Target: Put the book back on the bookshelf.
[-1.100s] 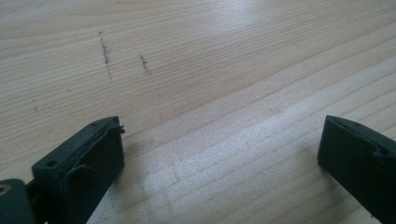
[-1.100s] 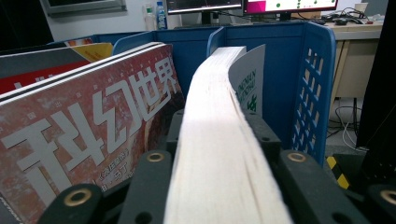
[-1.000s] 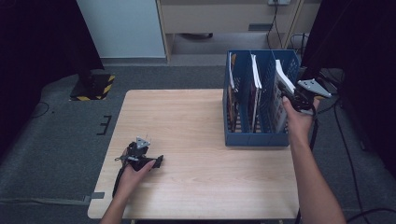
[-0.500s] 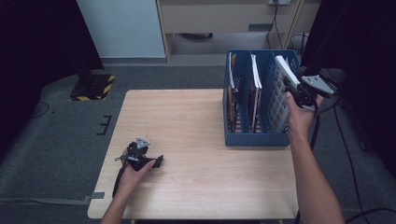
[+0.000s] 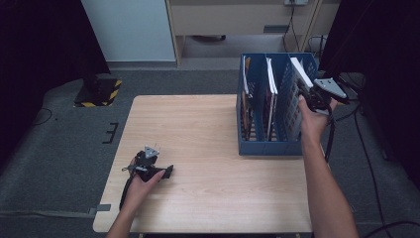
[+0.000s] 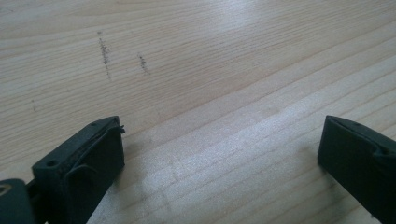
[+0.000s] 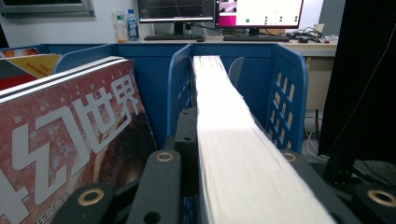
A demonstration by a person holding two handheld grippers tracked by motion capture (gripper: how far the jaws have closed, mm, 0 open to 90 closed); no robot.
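The thick white-edged book (image 5: 300, 71) stands tilted in the rightmost compartment of the blue slotted plastic file rack (image 5: 262, 146), which sits on the right part of the pale wooden bench (image 5: 198, 119). The right tool (image 5: 308, 95) is clamped on the book's near upper edge; in the right gripper view the white page block (image 7: 233, 140) runs straight out from between the black jaws toward the rack's far wall. The book's top sticks up above the rack, so the step in hand looks like seating it in, or drawing it out of, that slot.

To do this well, the book should be kept in line with the slot, parallel to the blue divider (image 7: 180, 88) on its left and the perforated end wall (image 7: 287, 107) on its right, and moved along its own plane without twisting. The grip is at one corner only, so a heavy page block could sag or swing; a slow, steady move suits it.

The left tool (image 5: 166, 172) rests low on the bench near its front left corner, its jaws standing wide apart over bare wood with nothing between them, well apart from the rack.

In the neighbouring compartment a red magazine with large white characters (image 7: 70, 144) leans close to the divider, and more magazines (image 5: 244, 99) fill the leftmost slot. These leave little room for sideways drift. Beyond the rack a desk with monitors (image 7: 215, 11) and a black curtain (image 7: 364, 84) are clear of the work.
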